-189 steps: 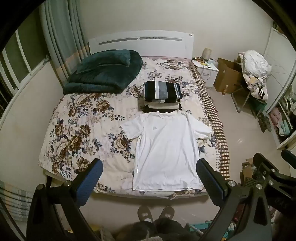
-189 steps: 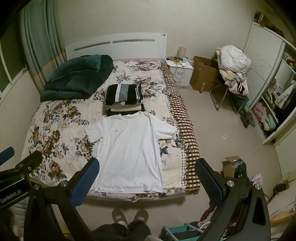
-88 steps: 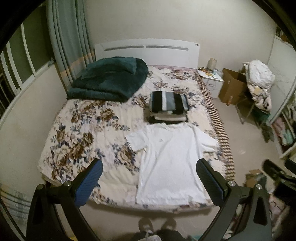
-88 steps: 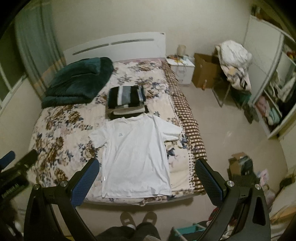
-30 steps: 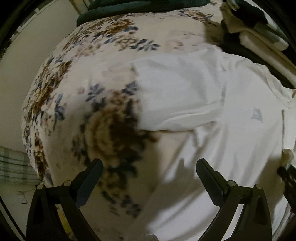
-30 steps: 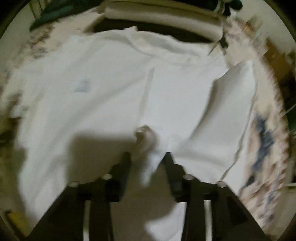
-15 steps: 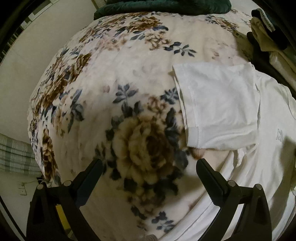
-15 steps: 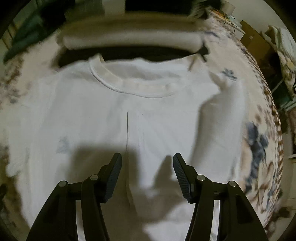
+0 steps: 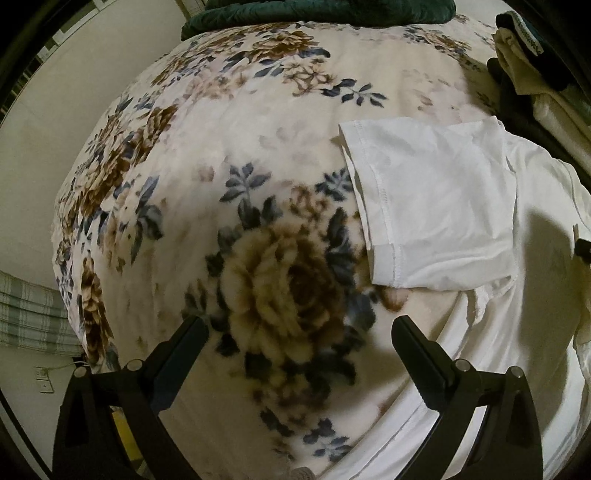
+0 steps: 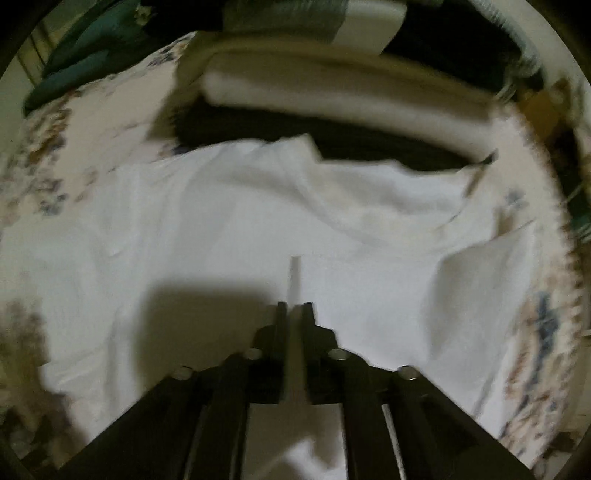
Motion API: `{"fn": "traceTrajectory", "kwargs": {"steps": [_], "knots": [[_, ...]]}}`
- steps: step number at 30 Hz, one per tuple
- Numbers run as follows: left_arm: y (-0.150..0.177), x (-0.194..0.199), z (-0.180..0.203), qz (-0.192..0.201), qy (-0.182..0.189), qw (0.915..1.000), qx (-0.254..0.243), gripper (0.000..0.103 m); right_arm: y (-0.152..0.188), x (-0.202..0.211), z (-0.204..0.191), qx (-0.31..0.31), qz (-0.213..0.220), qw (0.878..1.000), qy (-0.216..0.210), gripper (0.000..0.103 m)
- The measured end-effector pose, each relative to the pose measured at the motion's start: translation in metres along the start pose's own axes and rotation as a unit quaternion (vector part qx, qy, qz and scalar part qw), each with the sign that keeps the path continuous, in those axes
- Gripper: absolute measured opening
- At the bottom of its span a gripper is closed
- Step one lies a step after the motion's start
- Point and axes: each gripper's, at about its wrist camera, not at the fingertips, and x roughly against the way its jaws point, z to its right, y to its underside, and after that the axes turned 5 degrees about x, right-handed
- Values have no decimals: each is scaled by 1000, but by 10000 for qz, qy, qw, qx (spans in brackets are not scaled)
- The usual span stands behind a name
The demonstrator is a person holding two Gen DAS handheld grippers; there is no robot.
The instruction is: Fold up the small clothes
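Floral fleece bedspread [image 9: 229, 155] underneath, white short-sleeved cotton T-shirt [image 10: 207, 236] spread flat on it. Left gripper [image 9: 297, 343] hangs wide open above the big brown rose, just beside the sleeve [image 9: 439, 206], gripping nothing. Right gripper [image 10: 294, 306] is pinched tight on a ridge of T-shirt fabric.

A home bedroom: a bed with a flowered blanket [image 9: 258, 221], a dark green quilt [image 9: 314, 11] at its far end, folded clothes [image 10: 332, 92] stacked beside that quilt.
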Motion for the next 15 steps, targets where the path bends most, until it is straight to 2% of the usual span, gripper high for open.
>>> {"fn": "traceTrajectory", "kwargs": {"steps": [2,4,8,10,11,12,13,15], "knots": [[-1,1,-3,23,13,10000,15,103,15,14,11,-181,36,9986,-502,56],[-4,2,-7,21,39,10000,56,103,40,29,16,-248,3,9961,-850,56],[-10,0,-11,-133,323,9992,216,103,101,44,33,-401,-344,9944,-918,56],[-15,-8,-12,-498,823,9943,449,103,129,46,42,-557,-515,9940,-789,56],[-17,-13,-14,-709,1119,9892,626,103,147,46,47,-695,-612,9932,-711,56],[-18,-20,-16,-962,1478,9804,874,103,158,43,55,-846,-693,9918,-663,56],[-18,-29,-18,-1249,1841,9678,1179,103,170,39,59,-1001,-760,9901,-618,56],[-15,-48,-24,-1746,2506,9345,1827,103,188,32,78,-1473,-939,9829,-585,56]]}}
